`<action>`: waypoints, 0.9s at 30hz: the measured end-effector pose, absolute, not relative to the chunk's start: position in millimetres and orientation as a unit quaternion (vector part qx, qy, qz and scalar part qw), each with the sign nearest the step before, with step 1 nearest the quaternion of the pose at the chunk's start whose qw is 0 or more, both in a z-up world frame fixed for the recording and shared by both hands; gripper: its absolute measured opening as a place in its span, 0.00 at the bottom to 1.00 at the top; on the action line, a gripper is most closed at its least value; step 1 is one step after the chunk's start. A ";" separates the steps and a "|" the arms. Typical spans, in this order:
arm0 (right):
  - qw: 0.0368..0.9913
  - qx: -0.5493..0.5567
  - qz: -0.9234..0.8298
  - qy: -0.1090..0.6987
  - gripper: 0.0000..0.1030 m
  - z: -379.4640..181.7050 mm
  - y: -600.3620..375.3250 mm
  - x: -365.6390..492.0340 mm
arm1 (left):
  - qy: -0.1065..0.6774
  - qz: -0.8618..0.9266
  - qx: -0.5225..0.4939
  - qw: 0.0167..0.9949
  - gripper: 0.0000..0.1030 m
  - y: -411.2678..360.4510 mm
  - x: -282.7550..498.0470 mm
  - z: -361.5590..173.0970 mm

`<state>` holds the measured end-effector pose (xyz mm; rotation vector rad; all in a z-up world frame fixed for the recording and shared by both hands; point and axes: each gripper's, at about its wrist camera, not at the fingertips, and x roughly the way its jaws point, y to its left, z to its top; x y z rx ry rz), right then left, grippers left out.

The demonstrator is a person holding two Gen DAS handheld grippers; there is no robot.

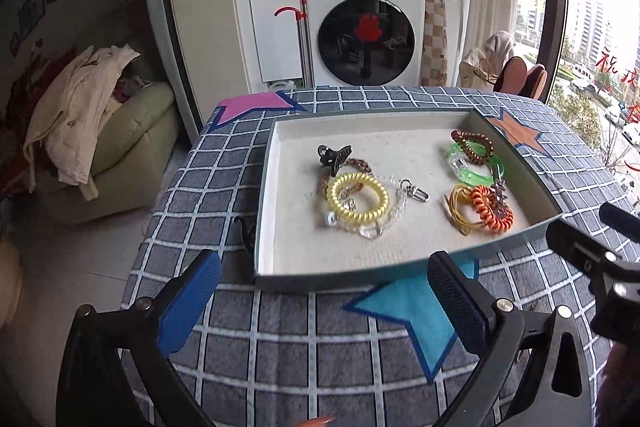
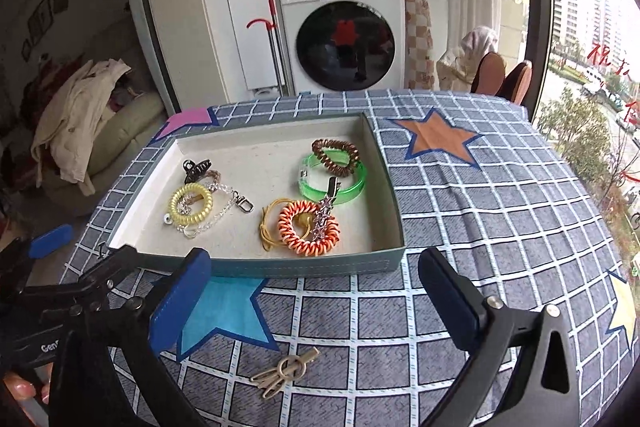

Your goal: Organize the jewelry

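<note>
Right wrist view, near to far: the right gripper stands wide apart and empty at lower centre, and one beige tie lies loose on the checked tablecloth just below it, outside the tray. Left wrist view shows the left gripper likewise spread wide and empty, and a dark clip against the tray's outer left wall. At mid-frame the tray already holds the yellow coil, orange coil and green bangle, so the task appears nearly complete, two pieces remaining.
</note>
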<state>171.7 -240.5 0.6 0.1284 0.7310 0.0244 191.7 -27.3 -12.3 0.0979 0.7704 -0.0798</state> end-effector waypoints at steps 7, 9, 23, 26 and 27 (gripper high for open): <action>0.941 0.042 -0.009 0.335 1.00 10.4 -238.1 151.5 | 0.366 -0.034 0.038 0.929 1.00 -21.9 169.3 -8.3; 0.943 0.040 -0.011 0.329 1.00 12.7 -237.1 144.8 | 0.360 -0.028 0.037 0.932 1.00 -20.1 164.4 -6.2; 0.948 0.043 -0.019 0.316 1.00 18.2 -236.7 123.0 | 0.343 -0.018 0.044 0.938 1.00 -22.1 136.8 1.1; 0.948 0.043 -0.020 0.315 1.00 18.4 -237.3 121.0 | 0.343 -0.018 0.045 0.938 1.00 -23.5 134.9 2.1; 0.948 0.042 -0.019 0.315 1.00 18.5 -237.3 121.1 | 0.342 -0.017 0.045 0.938 1.00 -23.8 134.8 2.1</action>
